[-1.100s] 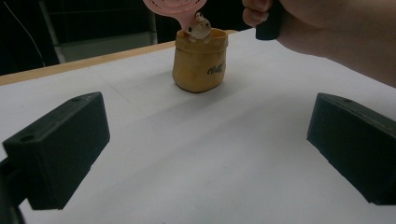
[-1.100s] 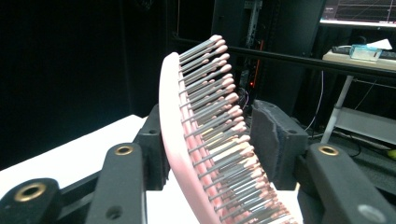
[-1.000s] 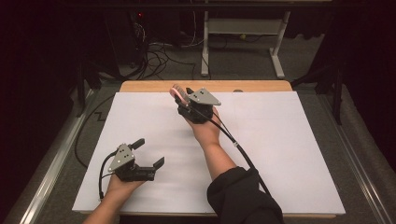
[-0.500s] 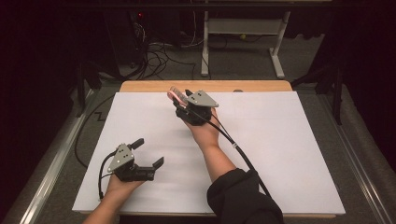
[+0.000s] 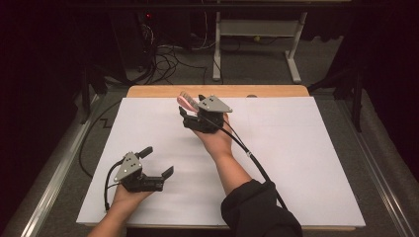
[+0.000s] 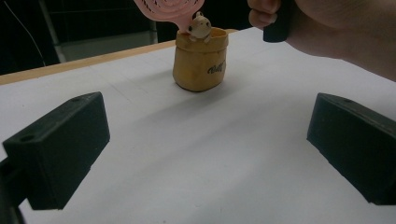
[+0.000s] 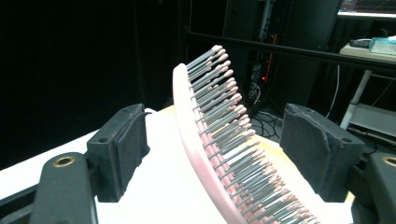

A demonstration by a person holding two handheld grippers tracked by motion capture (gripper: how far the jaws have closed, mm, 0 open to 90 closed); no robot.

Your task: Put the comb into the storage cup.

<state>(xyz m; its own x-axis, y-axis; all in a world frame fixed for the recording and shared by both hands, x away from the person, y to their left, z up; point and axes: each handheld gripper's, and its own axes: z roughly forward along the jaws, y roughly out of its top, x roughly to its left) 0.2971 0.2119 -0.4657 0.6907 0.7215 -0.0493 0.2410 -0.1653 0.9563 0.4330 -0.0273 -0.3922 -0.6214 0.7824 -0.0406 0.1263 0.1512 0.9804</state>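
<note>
A pink hairbrush [image 7: 210, 135] with grey, pink-tipped bristles rises tilted between the jaws of my right gripper [image 7: 224, 149]. The foam pads [image 7: 128, 144] stand apart on either side of it and do not touch it. In the left gripper view the brush head [image 6: 168, 9] leans over a tan bag-shaped holder [image 6: 201, 60] with a small bunny figure [image 6: 201, 25] on its rim. In the high view my right gripper [image 5: 190, 111] is at the far middle of the table with the brush [image 5: 187, 101] at its tip. My left gripper [image 5: 157, 162] rests open near the front left, empty.
A white sheet [image 5: 296, 148] covers the table, with a wooden edge [image 5: 158, 91] at the far side. A black cable [image 5: 252, 158] trails along the right forearm. Beyond the table are floor cables [image 5: 163, 54] and a white frame [image 5: 257, 29].
The right hand and the brush head have shifted only slightly at the far middle. The left gripper has not moved.
</note>
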